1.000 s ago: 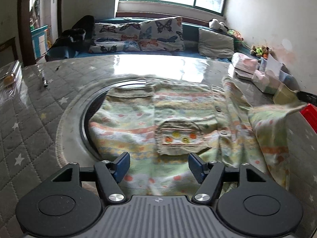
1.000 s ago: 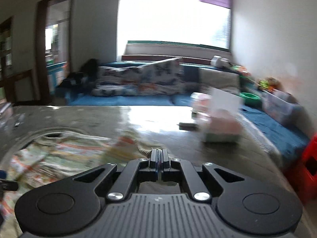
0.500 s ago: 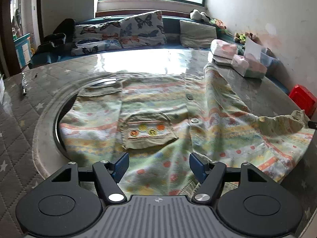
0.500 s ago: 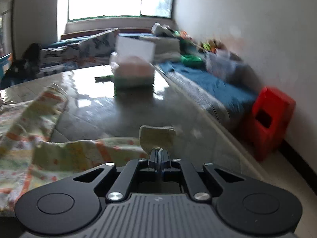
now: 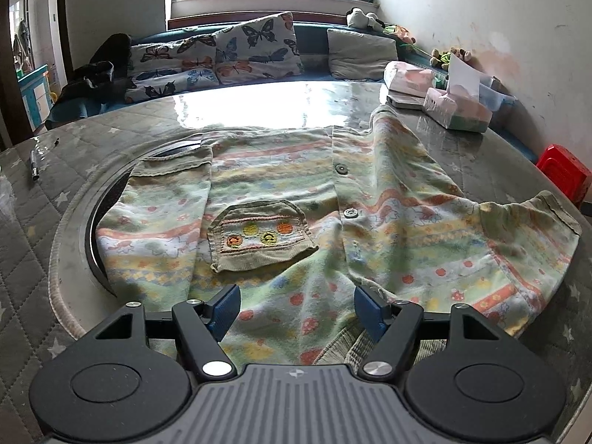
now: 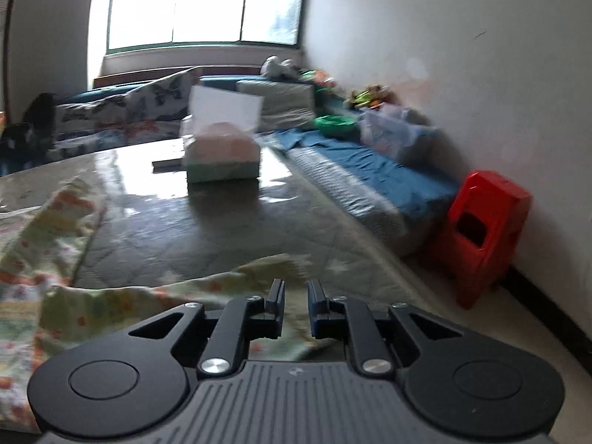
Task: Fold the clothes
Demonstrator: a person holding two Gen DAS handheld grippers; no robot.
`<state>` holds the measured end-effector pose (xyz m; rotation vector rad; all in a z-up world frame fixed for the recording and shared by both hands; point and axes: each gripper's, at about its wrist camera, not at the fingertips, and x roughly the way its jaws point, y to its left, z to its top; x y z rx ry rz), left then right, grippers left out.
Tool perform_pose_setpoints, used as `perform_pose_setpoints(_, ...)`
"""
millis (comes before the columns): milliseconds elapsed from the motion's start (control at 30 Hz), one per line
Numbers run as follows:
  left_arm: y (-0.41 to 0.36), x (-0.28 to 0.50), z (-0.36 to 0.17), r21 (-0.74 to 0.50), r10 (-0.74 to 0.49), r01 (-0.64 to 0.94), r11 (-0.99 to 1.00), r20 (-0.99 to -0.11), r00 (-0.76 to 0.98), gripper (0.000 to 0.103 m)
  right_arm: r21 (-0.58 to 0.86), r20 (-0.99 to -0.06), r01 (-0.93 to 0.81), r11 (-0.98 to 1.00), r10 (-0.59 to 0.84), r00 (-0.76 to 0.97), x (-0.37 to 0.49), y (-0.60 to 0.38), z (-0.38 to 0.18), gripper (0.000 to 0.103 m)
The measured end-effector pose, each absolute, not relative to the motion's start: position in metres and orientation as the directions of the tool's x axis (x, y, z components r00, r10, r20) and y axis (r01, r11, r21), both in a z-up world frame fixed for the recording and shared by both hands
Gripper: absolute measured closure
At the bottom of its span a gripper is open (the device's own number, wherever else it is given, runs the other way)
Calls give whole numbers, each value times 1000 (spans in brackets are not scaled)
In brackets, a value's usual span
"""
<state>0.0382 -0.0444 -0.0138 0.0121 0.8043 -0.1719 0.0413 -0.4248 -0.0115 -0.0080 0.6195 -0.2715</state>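
Two grippers: you hold both at the near edge of the shirt (image 5: 296,199), and neither grips anything.
Shirt: it lies face up and spread on the table (image 5: 37,244), pocket (image 5: 259,233) near its middle, two buttons (image 5: 341,169) to the pocket's right.
Left sleeve: it is already folded in over the body, left of the pocket.
Right sleeve: it stretches out to the right of the pocket, and its cuff (image 5: 558,214) lies near the table edge.
Left gripper (image 5: 296,309): your jaws stand wide apart over the hem, just nearer you than the pocket, with cloth under them but not pinched.
Right gripper (image 6: 296,294): your jaws have just been opening to a narrow gap; sleeve cloth lies below and ahead of them, and none appears to be caught between the pads.
Step, as I judge it: you have laid the right sleeve out flat and let it go; folding it in toward the pocket comes next.
Risk one: the cuff sits close to the table edge, so a nudge from your right gripper could slide it off.
Risk two: the narrow gap may snag a thread or fold as you back away, dragging the sleeve out of line.
Risk three: wrinkles below the pocket may get pinched as a double layer if your left jaws close there.
Risk four: the tissue box (image 6: 222,159) lies well beyond the sleeve, so a wide swing could knock it.
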Motion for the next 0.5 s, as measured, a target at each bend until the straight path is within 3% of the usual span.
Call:
perform_pose_setpoints(200,-43,37,-11,-46,-138,151,987,-715,685,32,-20,-640,184,983,-154,753,75,-419,-33,90)
perform_pose_setpoints(500,-19,53,-3,-30,-73,72,997,-697,713,32,-27,-661,210,977,-175,730,87,-425,-38,81)
